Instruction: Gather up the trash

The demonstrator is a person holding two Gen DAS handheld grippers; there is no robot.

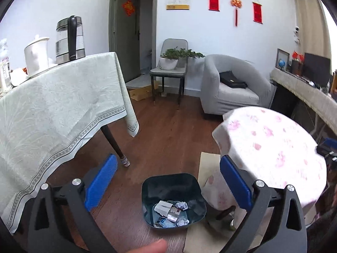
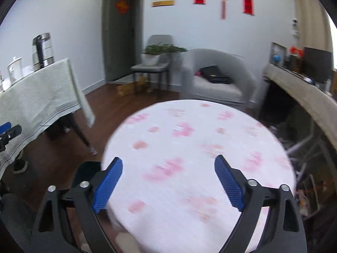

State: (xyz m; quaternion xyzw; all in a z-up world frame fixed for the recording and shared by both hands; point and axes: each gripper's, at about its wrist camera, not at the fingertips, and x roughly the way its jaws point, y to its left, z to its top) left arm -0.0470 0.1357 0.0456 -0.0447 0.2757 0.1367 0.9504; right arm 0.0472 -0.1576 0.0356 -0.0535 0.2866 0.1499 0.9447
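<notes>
On the floor, one bin (image 1: 173, 198) holds two paper balls (image 1: 182, 205), seen only from the left gripper (image 1: 168, 181). Both grippers gape empty; the right gripper (image 2: 168, 179) faces one floral table (image 2: 200, 147).

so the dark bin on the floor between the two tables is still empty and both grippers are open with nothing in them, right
Not quite: the dark bin is not empty. The left wrist view shows crumpled paper and torn packaging lying at its bottom. The rest holds: it sits on the floor between the two tables, and the left gripper and right gripper are both open with nothing in them.
</notes>
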